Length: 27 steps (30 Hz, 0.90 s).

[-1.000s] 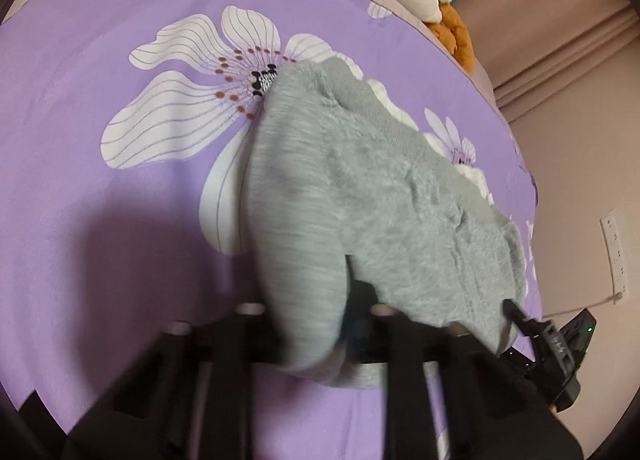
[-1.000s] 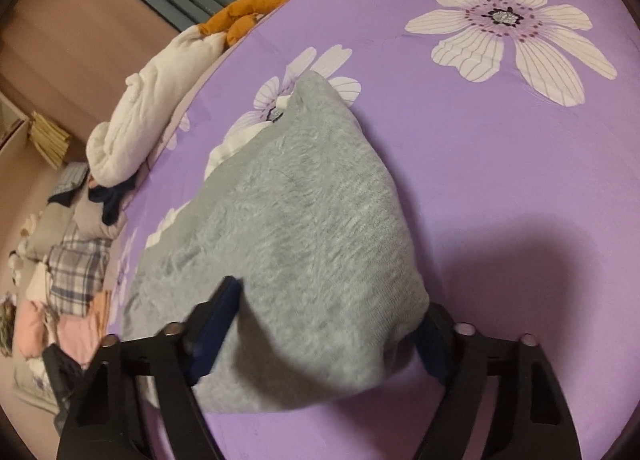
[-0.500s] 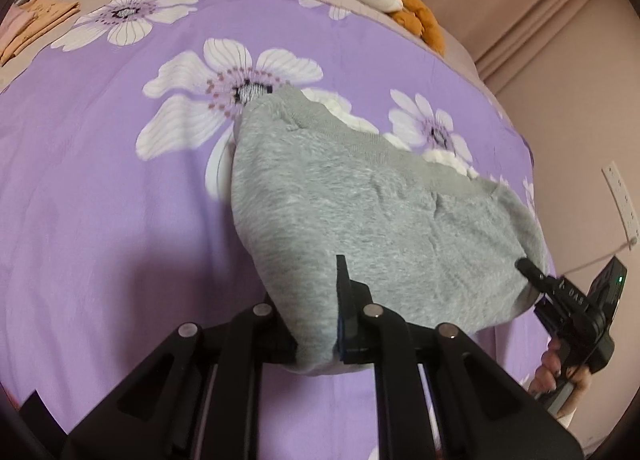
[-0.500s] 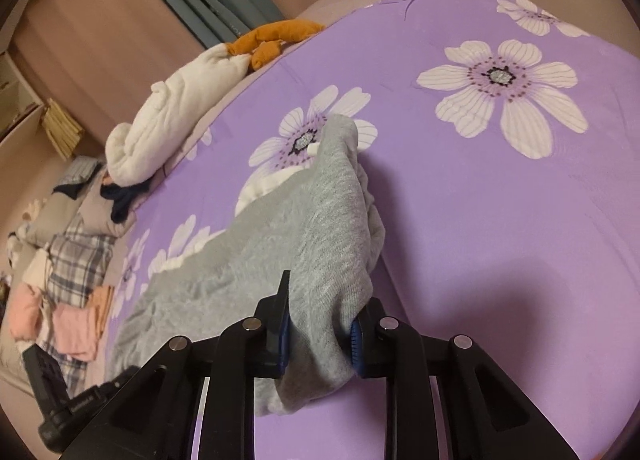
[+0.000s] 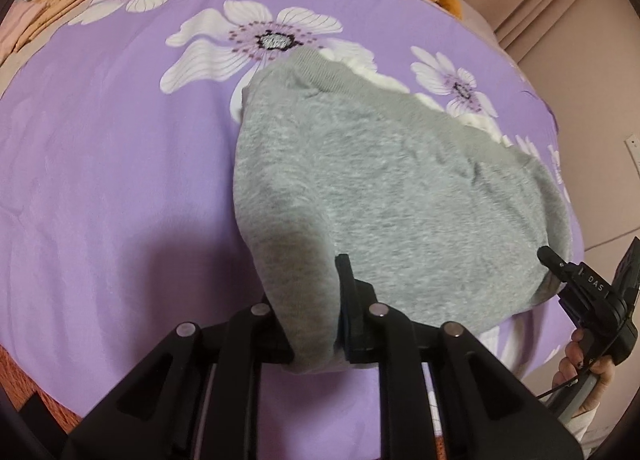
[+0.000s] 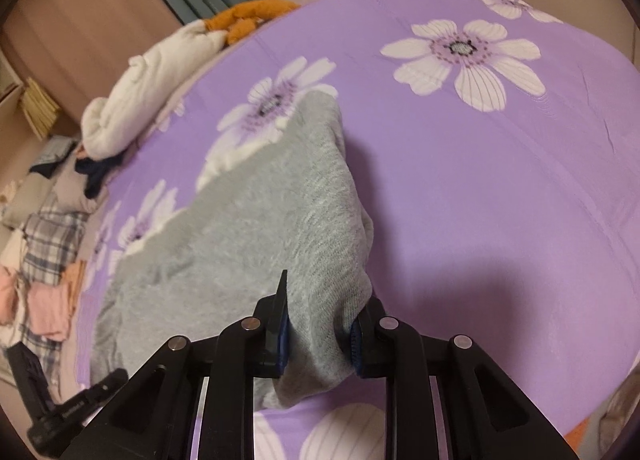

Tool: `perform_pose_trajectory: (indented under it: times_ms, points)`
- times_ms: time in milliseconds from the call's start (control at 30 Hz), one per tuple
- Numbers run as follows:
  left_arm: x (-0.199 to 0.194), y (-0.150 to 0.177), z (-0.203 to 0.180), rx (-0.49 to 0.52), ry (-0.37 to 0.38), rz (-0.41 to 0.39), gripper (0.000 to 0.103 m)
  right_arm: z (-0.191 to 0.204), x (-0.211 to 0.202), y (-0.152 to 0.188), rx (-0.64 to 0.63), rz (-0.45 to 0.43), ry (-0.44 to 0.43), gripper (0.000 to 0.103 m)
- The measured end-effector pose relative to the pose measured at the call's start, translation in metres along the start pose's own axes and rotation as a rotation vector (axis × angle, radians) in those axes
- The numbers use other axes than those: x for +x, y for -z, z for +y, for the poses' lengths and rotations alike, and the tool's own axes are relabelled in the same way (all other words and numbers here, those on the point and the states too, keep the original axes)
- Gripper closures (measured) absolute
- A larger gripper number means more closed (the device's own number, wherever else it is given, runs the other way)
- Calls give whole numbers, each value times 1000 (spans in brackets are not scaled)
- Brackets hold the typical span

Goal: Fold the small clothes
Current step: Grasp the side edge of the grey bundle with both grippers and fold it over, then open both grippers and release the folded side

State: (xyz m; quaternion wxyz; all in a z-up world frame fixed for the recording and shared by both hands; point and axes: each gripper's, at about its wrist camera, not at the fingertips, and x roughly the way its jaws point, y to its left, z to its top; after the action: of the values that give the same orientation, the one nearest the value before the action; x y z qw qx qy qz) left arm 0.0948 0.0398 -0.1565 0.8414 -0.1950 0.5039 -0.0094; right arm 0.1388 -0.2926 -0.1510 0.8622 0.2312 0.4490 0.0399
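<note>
On the purple flowered bed, both tongs grip one grey garment.
Left tongs are easing apart with cloth between them; right tongs clamp it; a clothes heap lies beyond.

- Light on my feeds is soft, warm and rather dim, with no glare anywhere.
- A broad dark shadow lies on the purple bedspread just ahead of each rig.
- Both fisheye views bend hard and go black at the corners.
- The grey garment looks slightly smeared; the far clothes pile is soft.
</note>
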Motion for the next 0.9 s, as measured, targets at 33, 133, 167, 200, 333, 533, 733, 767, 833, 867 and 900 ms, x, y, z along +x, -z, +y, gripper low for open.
perform_pose_trajectory:
  times_ms: [33,133,167,200,333,533,733,767,833,867,900]
  points:
    - [1,1,0,1,-6,-1,81,-3,2,1,11,5,1,79]
    - [2,1,3,-8,-14,3,75,-11,5,1,44,24,-7,76]
    - [2,0,4,-16,-10,7,74,-13,4,2,50,27,-10,75]
    - [2,-1,6,-21,-9,13,72,-14,4,2,53,29,-12,75]
    - [-6,-2,10,-60,-4,37,61,-9,-1,2,28,32,17,67]
    - [-24,-1,12,-73,-2,9,35,-10,-13,-3,11,13,87,20]
    - [-34,-3,16,-85,-15,-16,17,-26,-14,-5,77,15,49,14]
    - [-35,-4,17,-89,-15,-18,15,-27,-12,-4,89,21,42,14]
    - [-37,-4,19,-91,-25,-24,12,-29,-9,-3,107,33,20,14]
    - [-38,-5,19,-91,-29,-26,12,-29,-7,-2,117,38,4,14]
    - [-40,-5,21,-93,-33,-29,12,-30,-5,-3,126,42,-11,14]
